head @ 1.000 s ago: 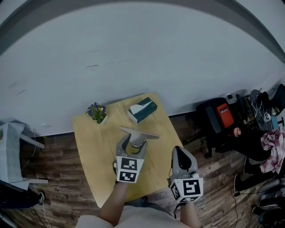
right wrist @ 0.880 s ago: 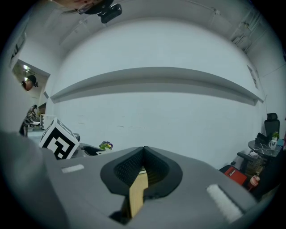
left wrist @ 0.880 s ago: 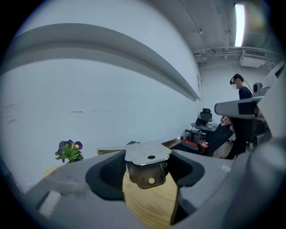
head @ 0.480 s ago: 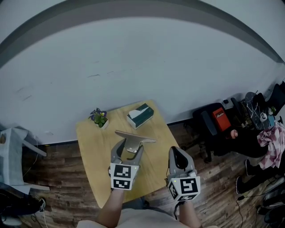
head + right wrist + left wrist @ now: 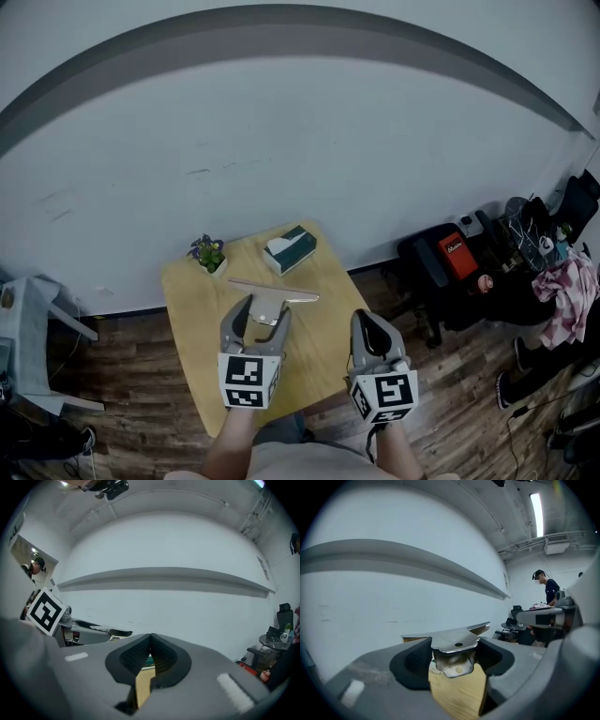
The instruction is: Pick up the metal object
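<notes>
Left tongs (image 5: 260,326): grasping metal stand (image 5: 274,293), seemingly above tabletop (image 5: 192,314) | right tongs (image 5: 150,657): clenched, empty | risk: narrow stem grip, stand pivots, drops.

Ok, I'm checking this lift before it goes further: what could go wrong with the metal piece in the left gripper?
1. The left gripper pinches the metal object only by its narrow lower tab. The long flat plate overhangs both jaws, so it may tilt or slip out.
2. It hangs above the table. If dropped, it could land near the potted plant or the tissue box.
</notes>
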### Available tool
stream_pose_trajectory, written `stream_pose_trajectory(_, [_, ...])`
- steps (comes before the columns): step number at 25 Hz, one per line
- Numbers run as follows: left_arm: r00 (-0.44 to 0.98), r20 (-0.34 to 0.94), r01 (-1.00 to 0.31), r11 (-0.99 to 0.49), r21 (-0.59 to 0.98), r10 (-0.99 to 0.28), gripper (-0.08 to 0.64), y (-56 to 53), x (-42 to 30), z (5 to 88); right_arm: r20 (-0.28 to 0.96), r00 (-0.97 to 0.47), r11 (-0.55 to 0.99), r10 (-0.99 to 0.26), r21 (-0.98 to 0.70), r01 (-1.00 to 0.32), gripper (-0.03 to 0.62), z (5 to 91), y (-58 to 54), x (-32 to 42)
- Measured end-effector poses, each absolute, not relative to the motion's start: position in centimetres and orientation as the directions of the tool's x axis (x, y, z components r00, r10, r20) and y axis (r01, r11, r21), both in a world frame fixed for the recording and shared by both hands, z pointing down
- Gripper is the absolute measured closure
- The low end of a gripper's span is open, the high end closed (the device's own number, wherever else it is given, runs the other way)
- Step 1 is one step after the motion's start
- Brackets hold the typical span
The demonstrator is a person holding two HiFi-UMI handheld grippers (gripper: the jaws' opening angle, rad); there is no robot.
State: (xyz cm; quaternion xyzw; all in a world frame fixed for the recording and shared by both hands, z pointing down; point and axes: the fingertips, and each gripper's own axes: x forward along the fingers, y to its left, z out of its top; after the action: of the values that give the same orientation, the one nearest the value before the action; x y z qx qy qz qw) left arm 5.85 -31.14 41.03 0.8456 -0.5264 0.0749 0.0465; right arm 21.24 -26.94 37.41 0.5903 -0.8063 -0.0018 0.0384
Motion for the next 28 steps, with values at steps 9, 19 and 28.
stream_pose_trajectory(9, [0.425, 0.099, -0.904, -0.428, -0.013, -0.9, 0.265, -28.6, 5.3, 37.9, 0.017, -0.274, 0.275, -0.961, 0.06, -0.96, 0.591, 35.6, -24.6, 22.4])
stream_pose_trajectory(19, [0.419, 0.024, -0.908, -0.42, -0.018, -0.908, 0.265, -26.1, 5.1, 35.1, -0.028, -0.255, 0.253, -0.966, 0.075, -0.965, 0.591, 33.9, -22.2, 23.3])
stream_pose_trajectory(28, [0.398, -0.028, -0.917, -0.396, -0.041, -0.917, 0.265, -24.6, 4.3, 33.5, -0.059, -0.229, 0.223, -0.972, 0.092, -0.97, 0.591, 32.6, -20.7, 24.1])
